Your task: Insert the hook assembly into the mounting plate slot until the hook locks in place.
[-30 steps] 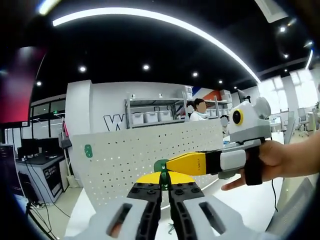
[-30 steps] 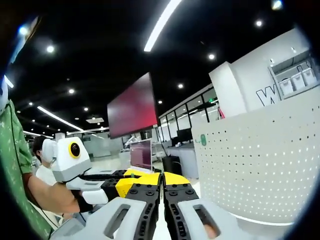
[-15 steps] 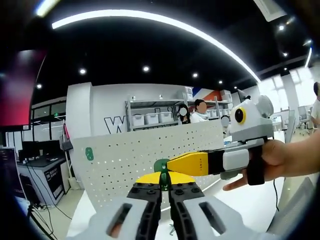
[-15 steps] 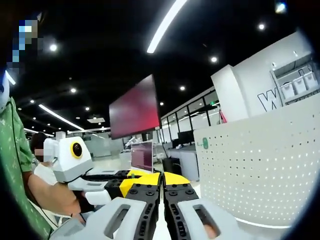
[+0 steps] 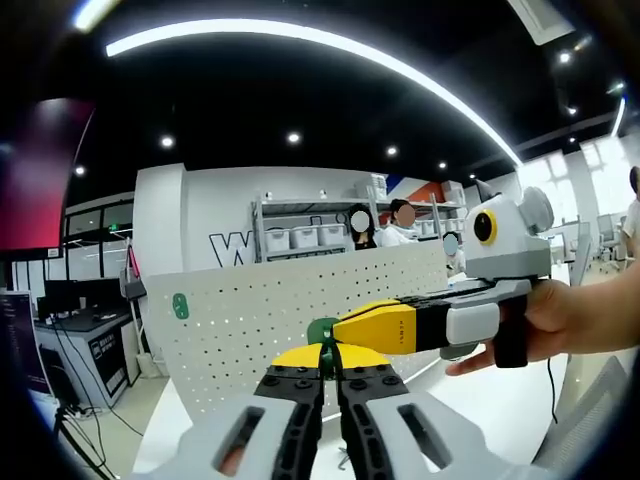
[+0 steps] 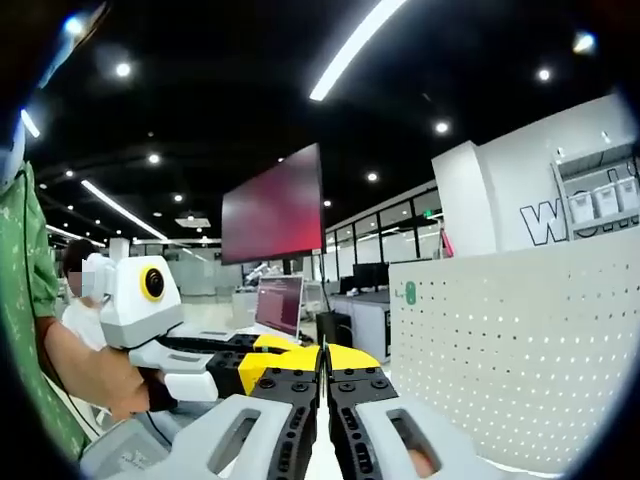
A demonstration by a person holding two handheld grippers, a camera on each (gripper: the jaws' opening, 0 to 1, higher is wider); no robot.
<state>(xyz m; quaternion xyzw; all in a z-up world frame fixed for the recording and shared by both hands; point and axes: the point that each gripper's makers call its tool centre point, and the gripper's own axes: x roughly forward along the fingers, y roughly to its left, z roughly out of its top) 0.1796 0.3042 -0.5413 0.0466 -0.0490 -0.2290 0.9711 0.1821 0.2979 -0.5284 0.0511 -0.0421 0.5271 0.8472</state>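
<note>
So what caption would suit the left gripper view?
Two handheld grippers meet at a green hook before a white pegboard.

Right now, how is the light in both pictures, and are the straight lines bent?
Left gripper view: the ceiling light strip curves into an arc and glares; the pegboard is evenly lit. Right gripper view: dark ceiling, bright light strip, sharp pegboard.
</note>
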